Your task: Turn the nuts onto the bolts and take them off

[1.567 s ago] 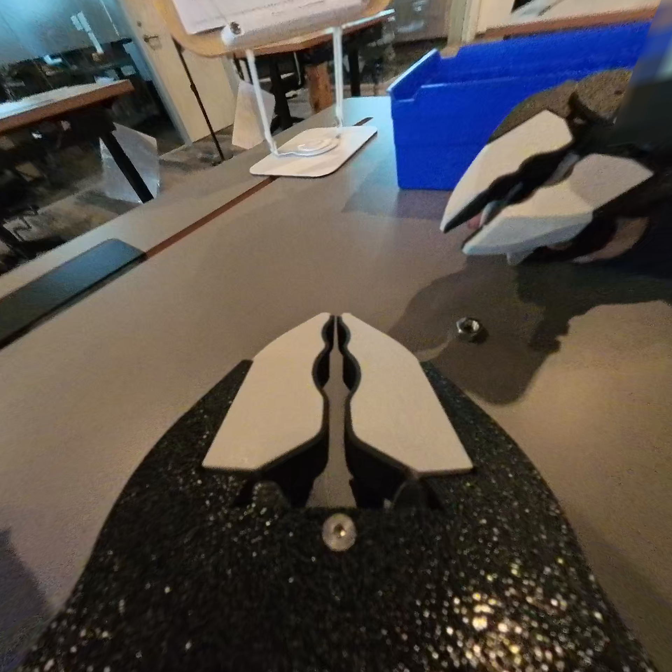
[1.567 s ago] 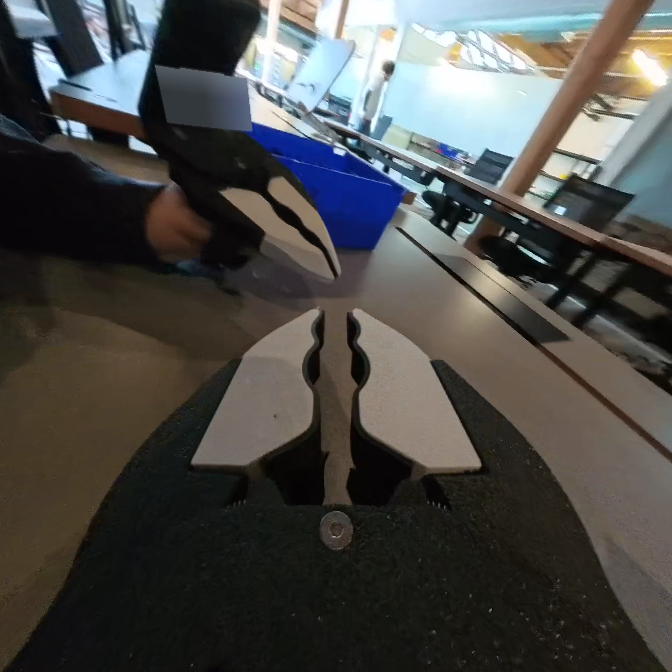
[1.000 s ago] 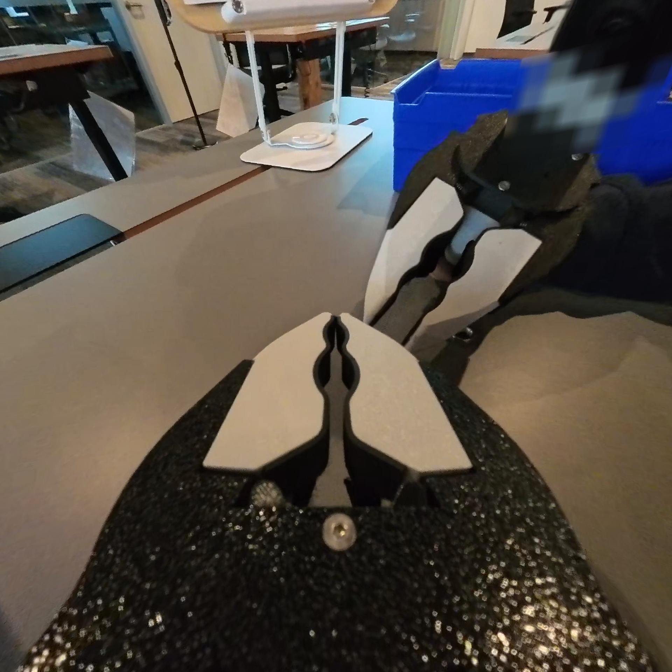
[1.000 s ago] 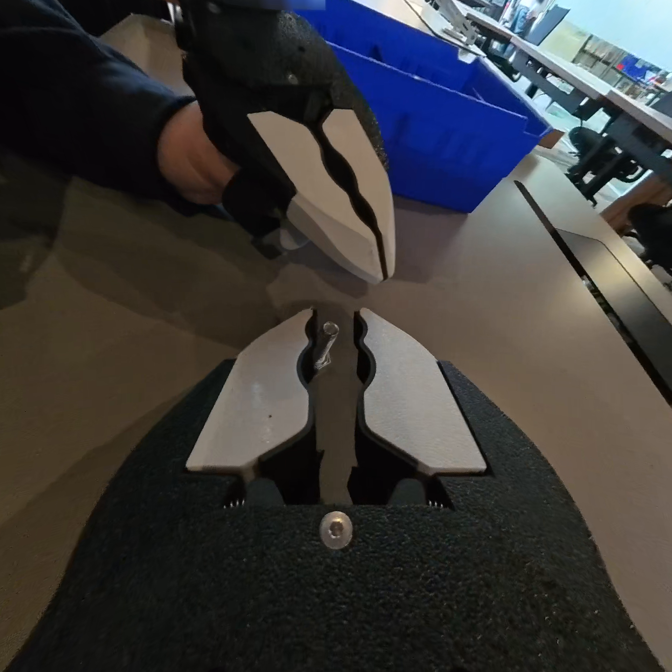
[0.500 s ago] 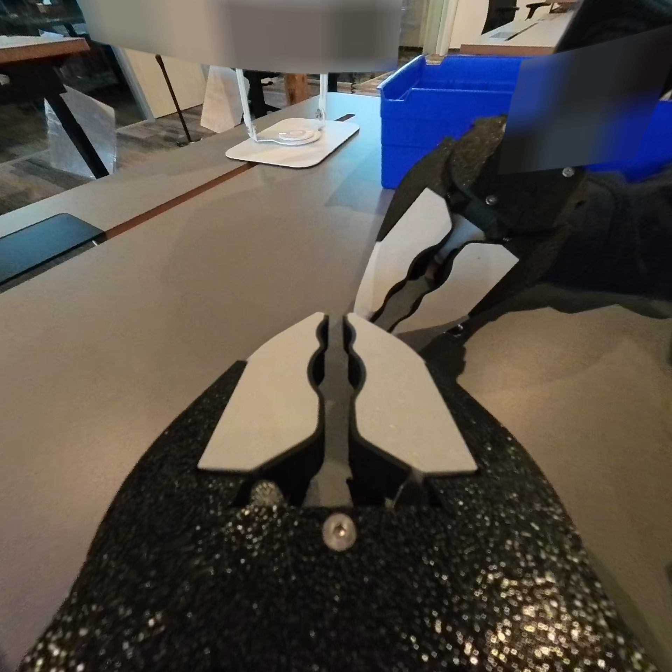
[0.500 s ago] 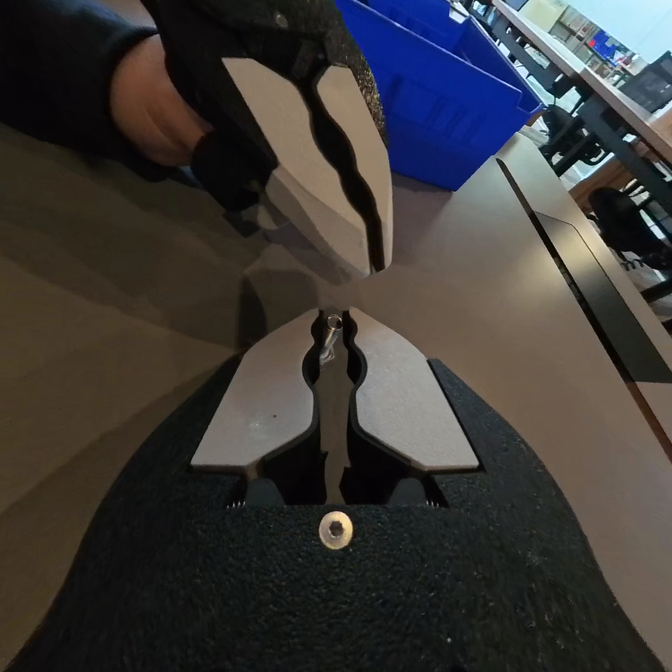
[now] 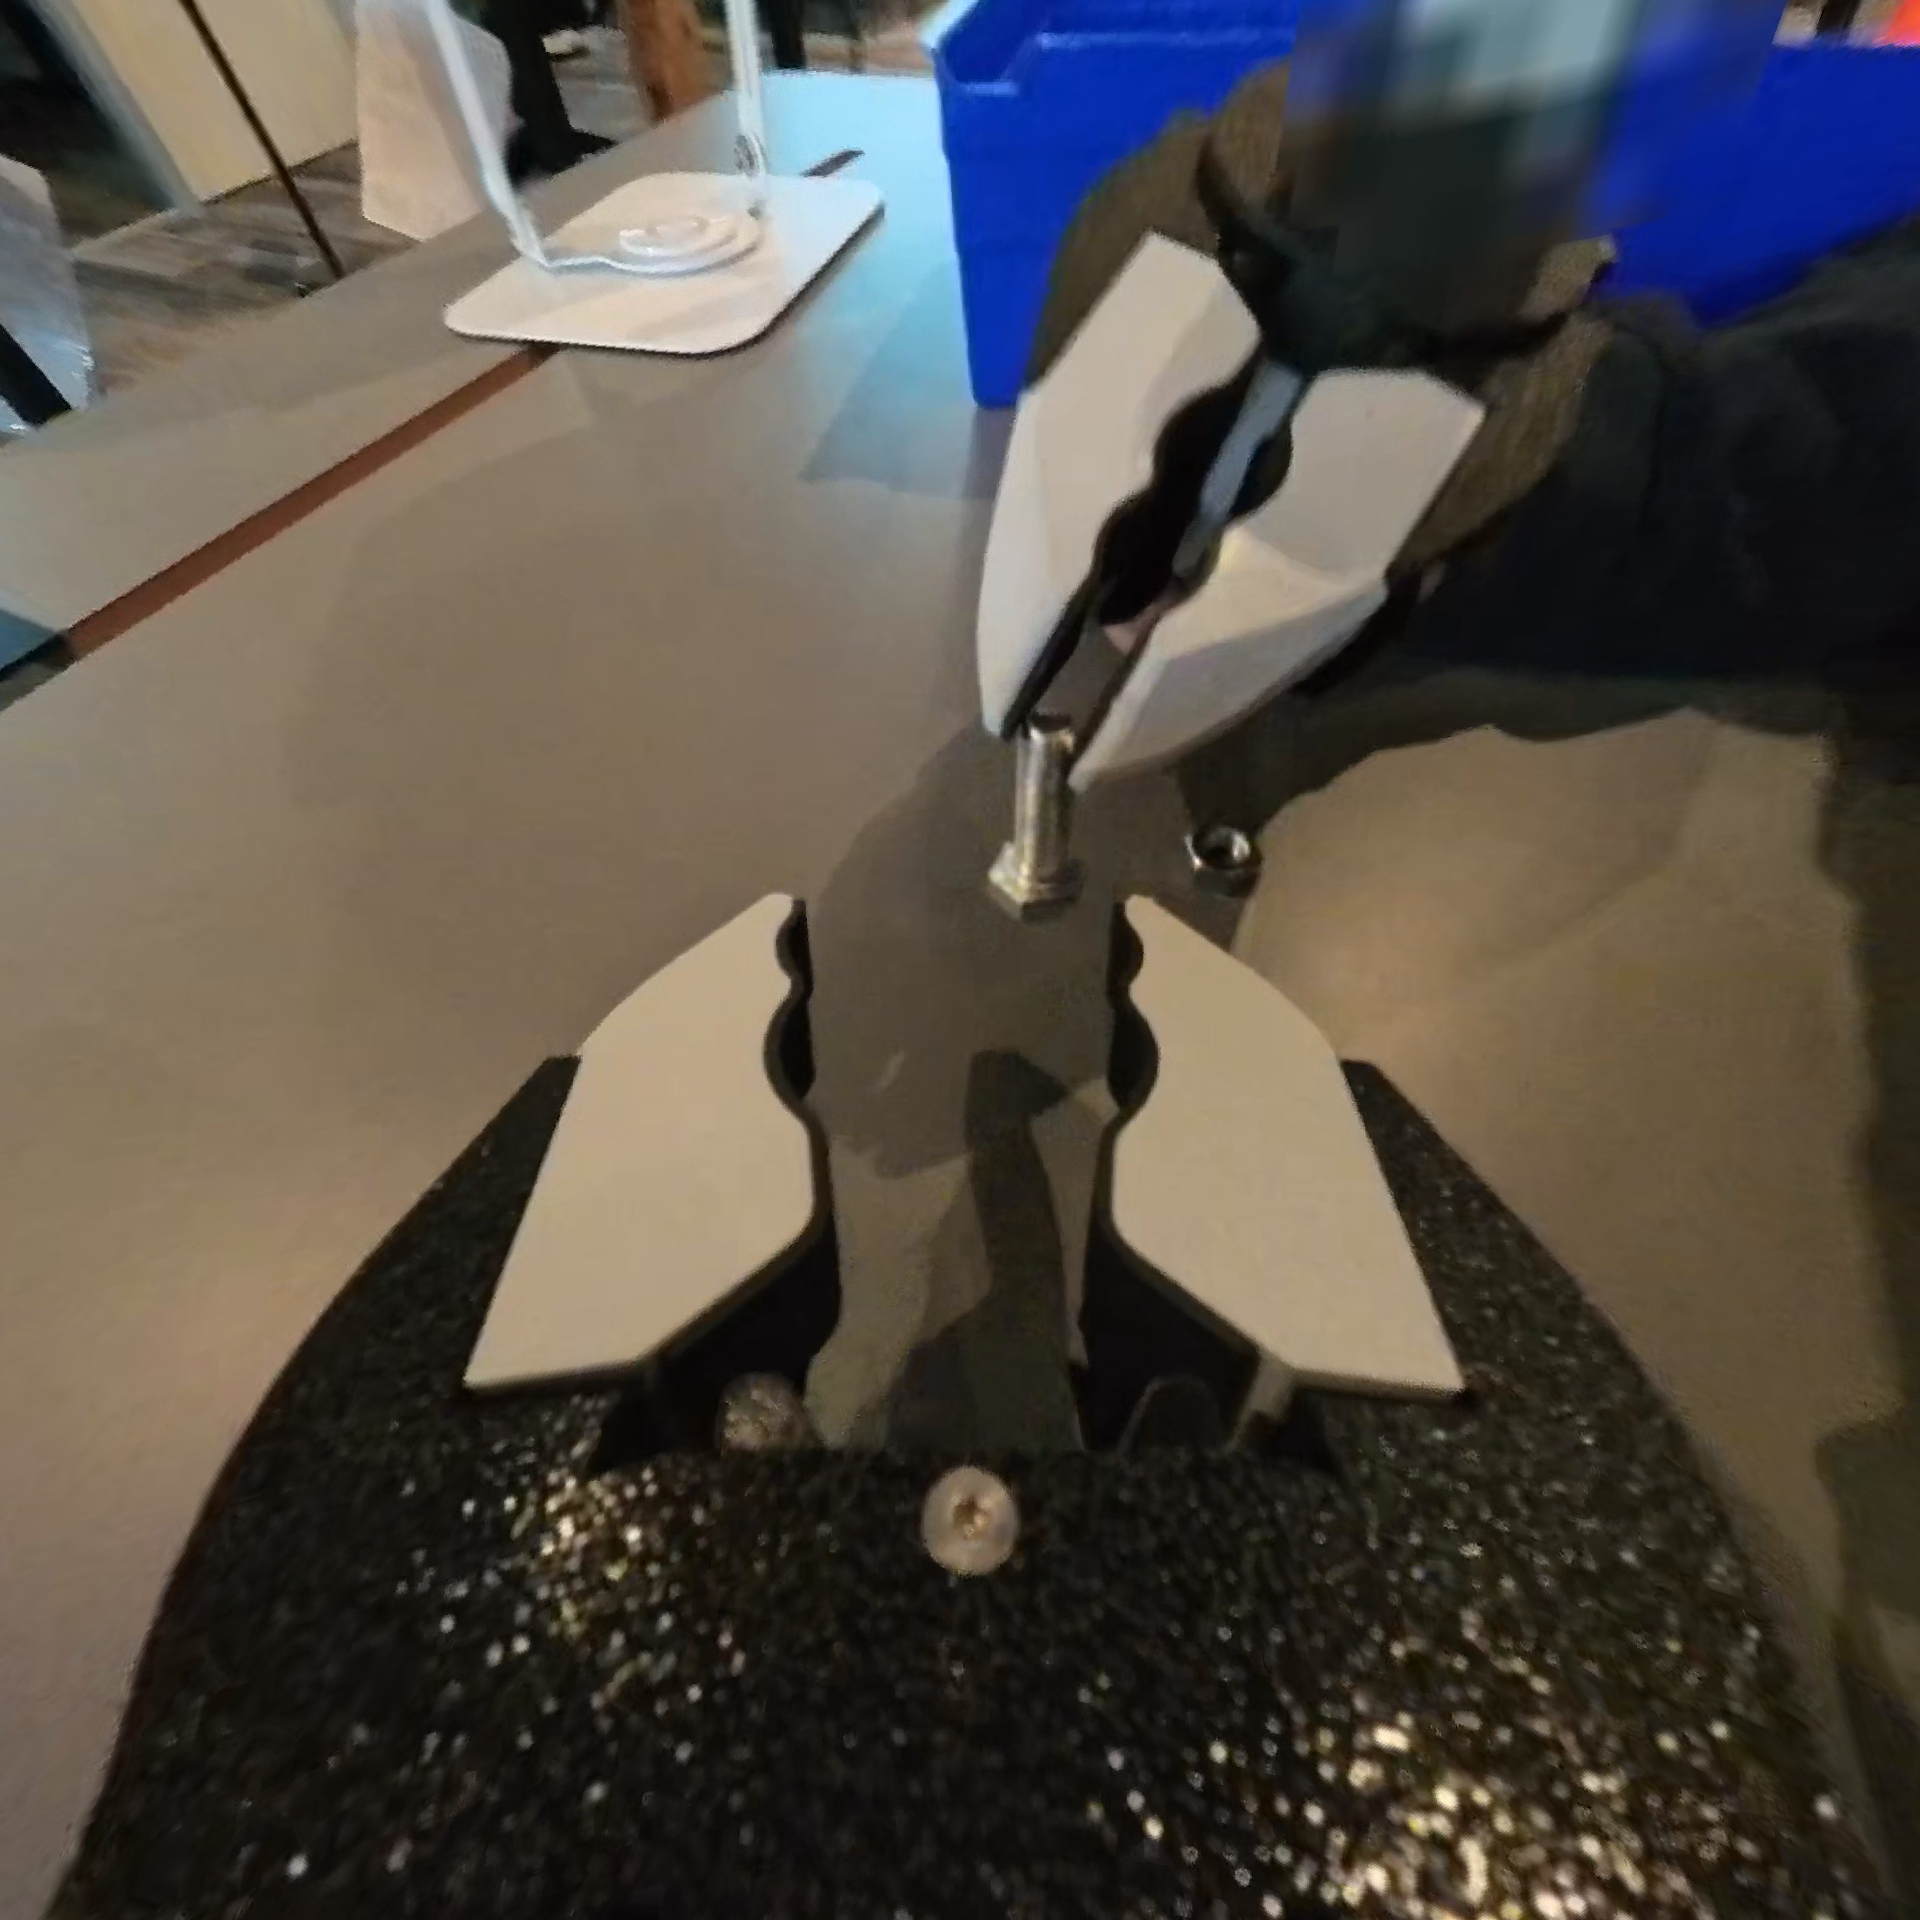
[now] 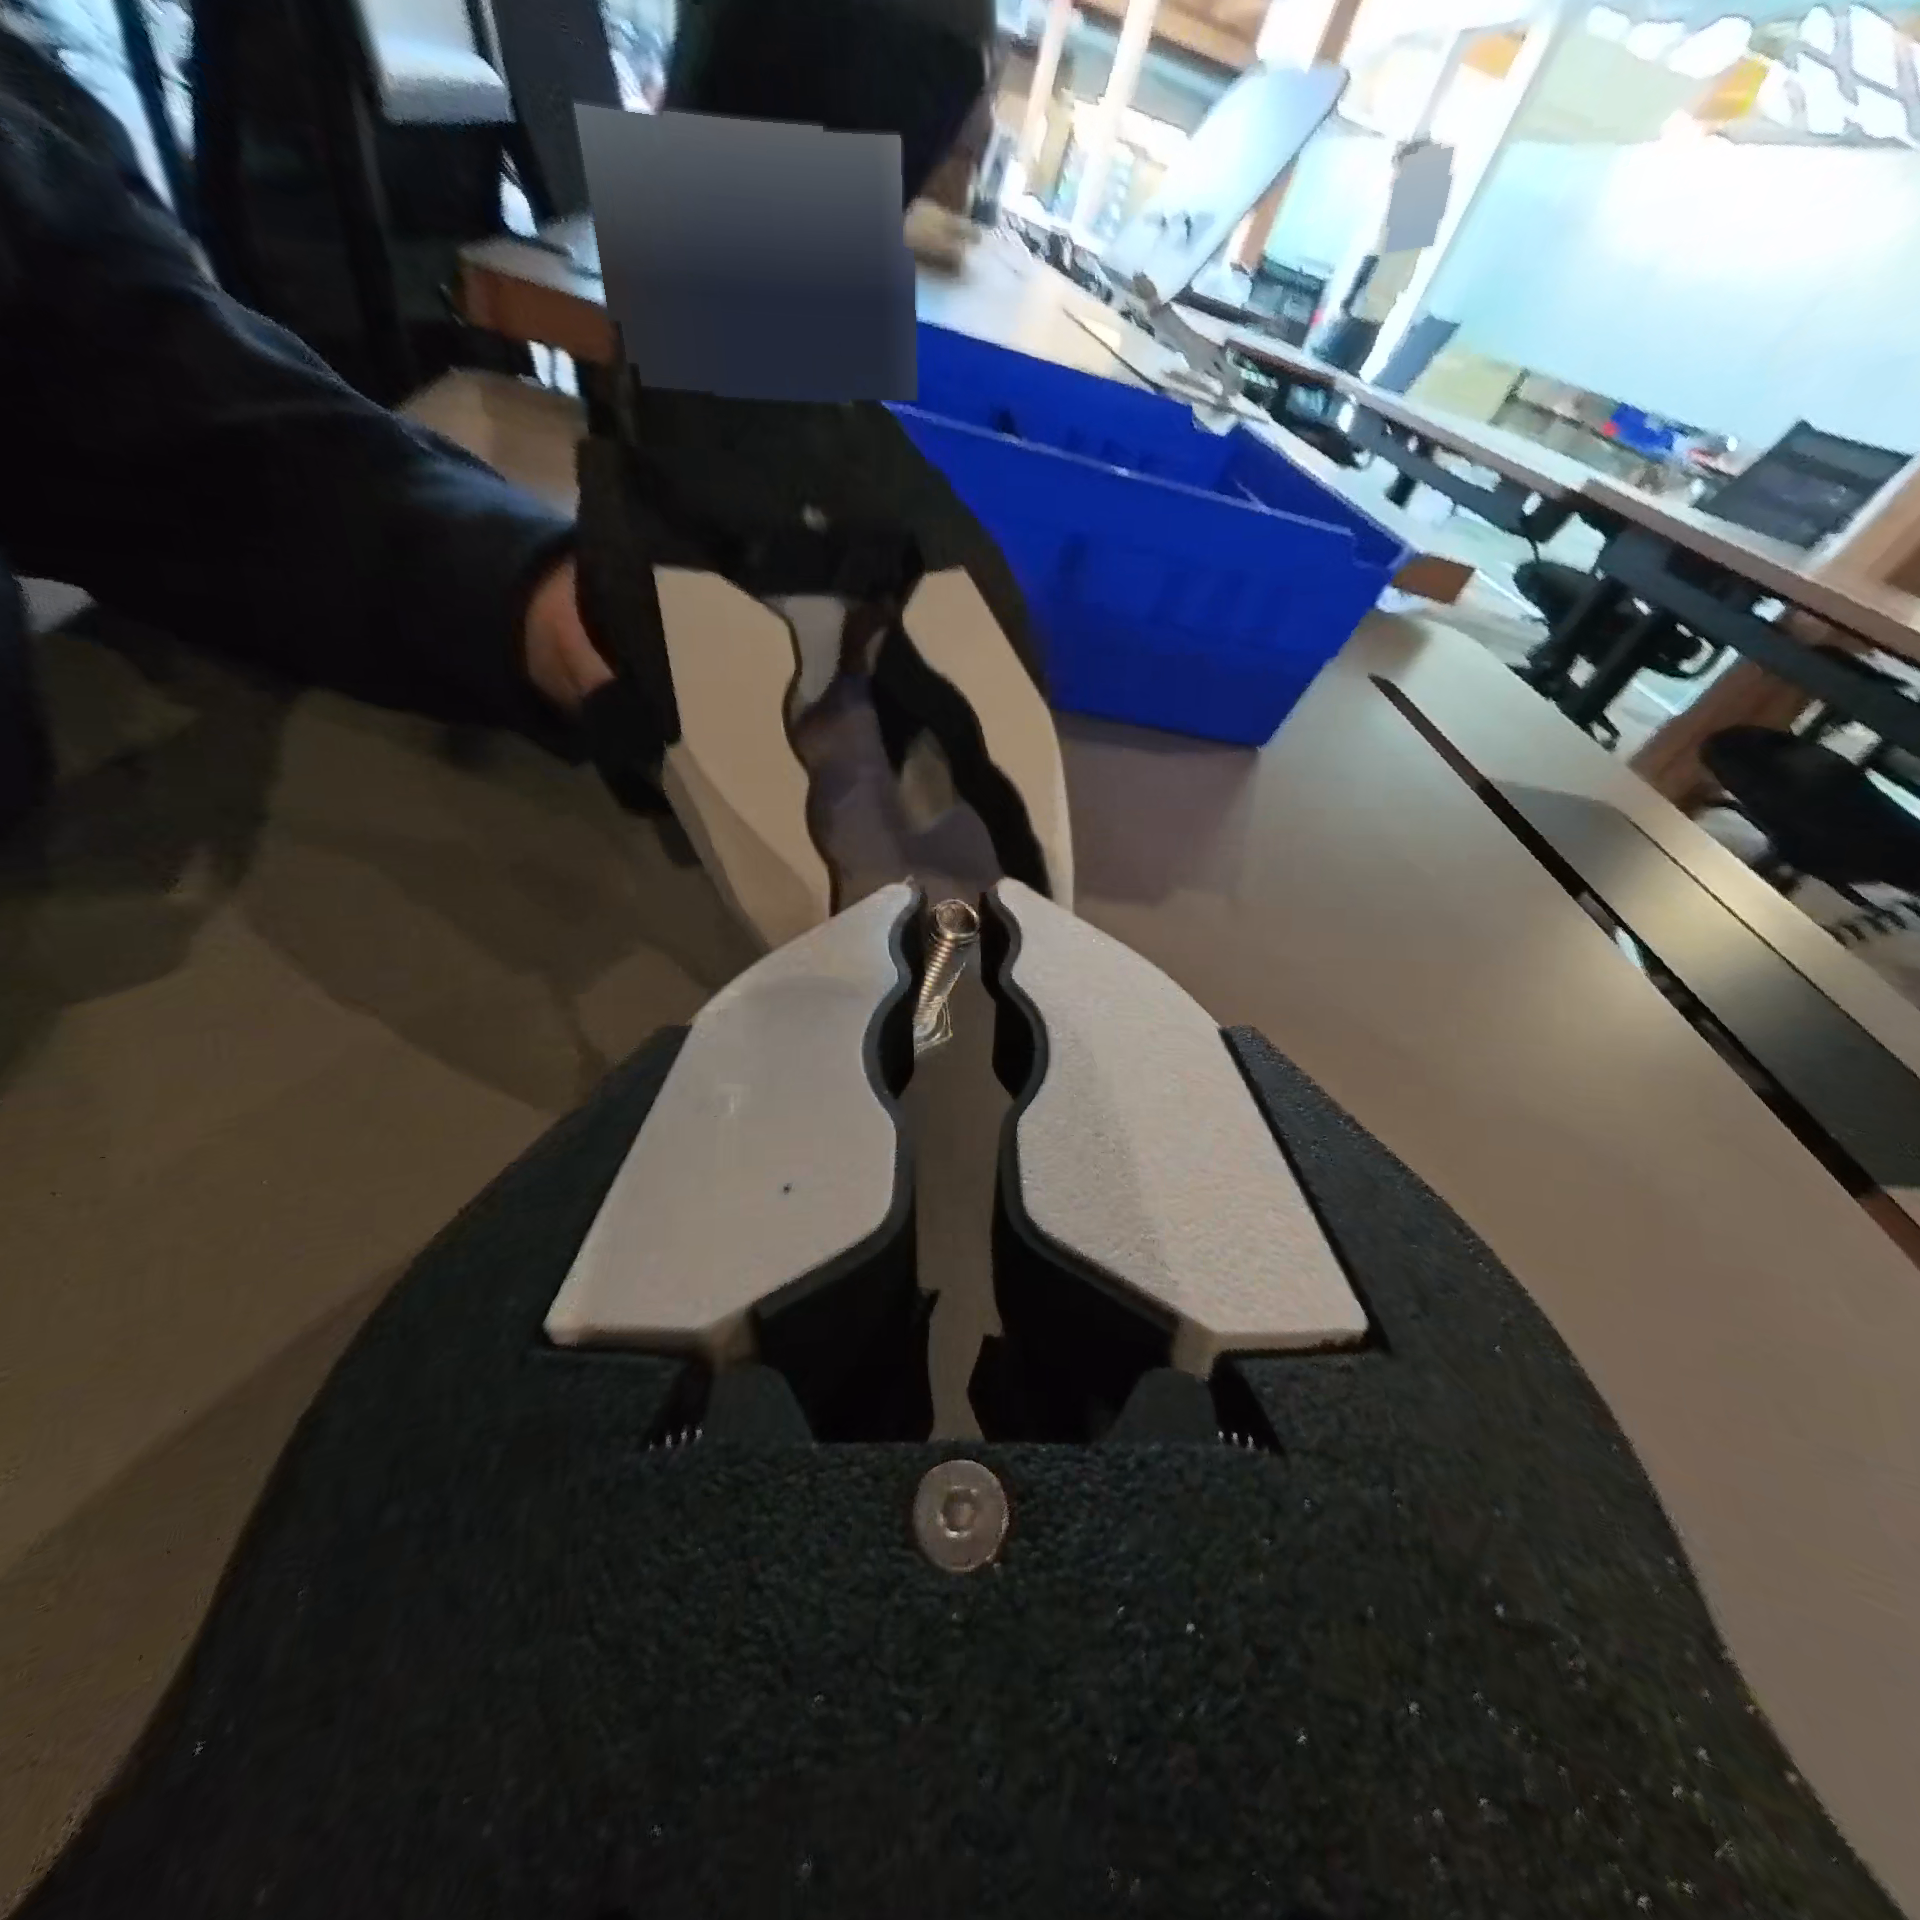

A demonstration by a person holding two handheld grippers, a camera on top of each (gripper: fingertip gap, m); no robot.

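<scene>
The job is looking barely started. The right gripper is pinching the threaded tip of a bolt between its closing fingertips, and the bolt is hanging head-down over the grey table, its hex head nearest the surface. From the pictures I cannot tell whether the head is touching the table or just clear of it. A single loose nut is lying on the table at about three o'clock from the bolt head, just beside it, in the gripper's shadow. Nothing is threaded yet, so I am judging that both the turning on and the taking off are left to do.

The left gripper is sitting low with its fingers spread wide and empty, pointing at the bolt, which is standing just ahead of the gap at twelve o'clock. The right one is tilting steeply down from about one o'clock in the left wrist view, a dark sleeve behind it. A blue bin is resting on the table farther back.
</scene>
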